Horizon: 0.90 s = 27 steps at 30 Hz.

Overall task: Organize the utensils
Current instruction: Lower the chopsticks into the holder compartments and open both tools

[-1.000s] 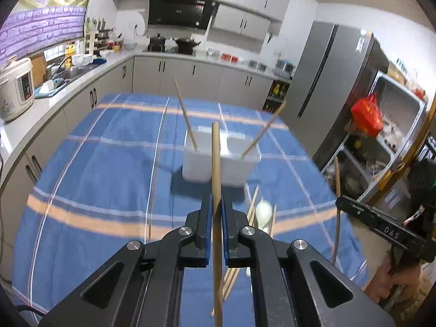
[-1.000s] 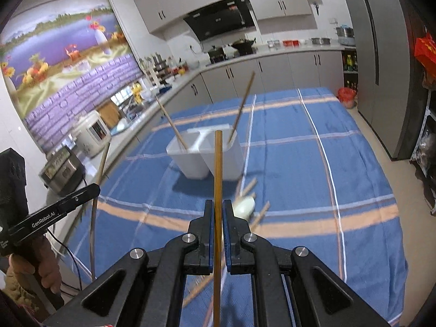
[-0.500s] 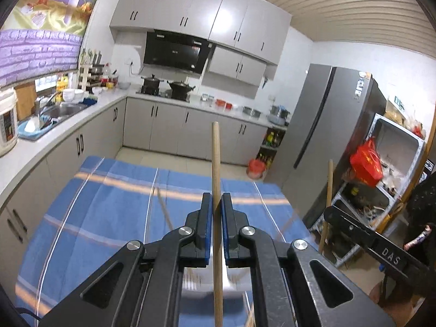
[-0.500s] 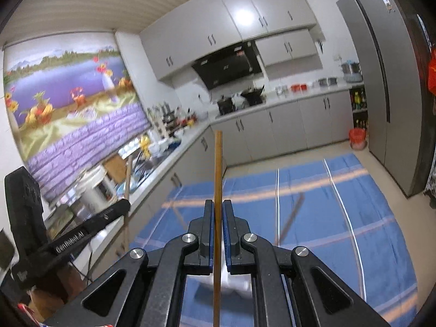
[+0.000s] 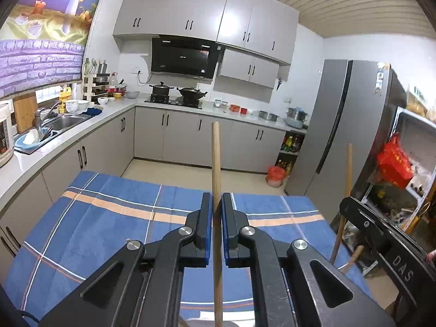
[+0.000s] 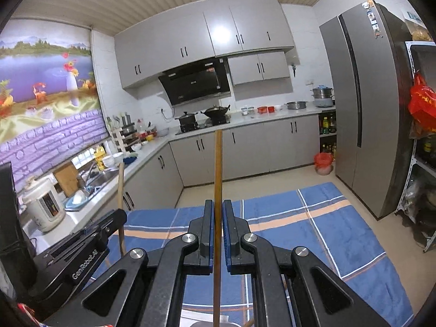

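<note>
**Each gripper clamps an upright chopstick above the blue cloth**

In the left wrist view the left gripper (image 5: 216, 204) fills the lower centre of the frame, its jaws closed on a pale chopstick (image 5: 215, 163). The stick stands upright, its top reaching up to mid-frame in front of the grey cabinets (image 5: 190, 139), and its lower end runs down out of the bottom edge. At the right of this frame the right gripper (image 5: 347, 204) shows side-on, with its own chopstick (image 5: 348, 169) passing through it, also close to upright.

In the right wrist view the right gripper (image 6: 217, 212) sits at lower centre, jaws shut on a darker brown chopstick (image 6: 218, 169) that stands vertical and rises to just below the stove (image 6: 204, 122). The left gripper (image 6: 120, 215) appears at the lower left of that frame, holding its stick (image 6: 120, 185) upright.

Beneath both grippers lies the blue plaid cloth (image 5: 114, 218), across the lower half of each frame. At the very bottom edge of the right wrist view a sliver of something white (image 6: 201, 321) and the tip of another stick (image 6: 249, 323) show; what the white thing is cannot be told. A fridge (image 5: 340, 125) stands at the right of the left wrist view, a sink (image 5: 65, 121) at its left.
</note>
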Tool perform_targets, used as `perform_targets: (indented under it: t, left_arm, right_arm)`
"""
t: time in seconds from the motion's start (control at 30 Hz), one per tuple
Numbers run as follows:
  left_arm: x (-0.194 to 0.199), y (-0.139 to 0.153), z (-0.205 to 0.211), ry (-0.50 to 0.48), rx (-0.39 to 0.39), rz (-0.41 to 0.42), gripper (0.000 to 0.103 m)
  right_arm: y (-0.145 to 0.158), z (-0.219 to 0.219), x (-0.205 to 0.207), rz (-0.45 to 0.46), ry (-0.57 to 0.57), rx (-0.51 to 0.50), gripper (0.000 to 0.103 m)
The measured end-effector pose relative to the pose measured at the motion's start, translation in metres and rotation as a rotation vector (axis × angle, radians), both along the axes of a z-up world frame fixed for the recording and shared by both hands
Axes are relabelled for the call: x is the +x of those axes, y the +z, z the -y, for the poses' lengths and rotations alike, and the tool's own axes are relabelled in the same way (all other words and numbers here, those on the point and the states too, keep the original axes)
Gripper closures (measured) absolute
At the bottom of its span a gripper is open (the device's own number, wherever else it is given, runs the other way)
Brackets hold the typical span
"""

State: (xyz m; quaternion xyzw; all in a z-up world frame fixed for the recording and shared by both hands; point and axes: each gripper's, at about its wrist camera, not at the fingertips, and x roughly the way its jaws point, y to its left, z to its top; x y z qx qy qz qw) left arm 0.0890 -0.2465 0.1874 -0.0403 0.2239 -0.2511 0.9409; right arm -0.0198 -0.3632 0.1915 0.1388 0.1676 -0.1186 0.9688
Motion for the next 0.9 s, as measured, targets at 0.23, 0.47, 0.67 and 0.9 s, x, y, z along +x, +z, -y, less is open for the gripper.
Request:
perform_targets:
  t: [0.23,0.47,0.67,0.9]
  left_arm:
    - [0.000,-0.034,0.002,-0.004,0.033,-0.033,0.097]
    - [-0.011,-0.043,-0.003,-0.007,0.057,-0.045,0.097]
    - [-0.022,-0.038,-0.012,0.001,0.035,-0.072,0.097]
    - [-0.038,-0.024,-0.023,0.017,0.025,-0.064,0.076]
  right_arm:
    - [-0.036,-0.008,0.001,-0.065,0.017,-0.041,0.097]
    - [-0.049,-0.013,-0.013,-0.104,0.028,-0.043,0.096]
    - [-0.065,-0.016,-0.027,-0.166,0.041,-0.042,0.096]
    - [-0.069,-0.018,-0.034,-0.195,0.066,-0.036,0.095]
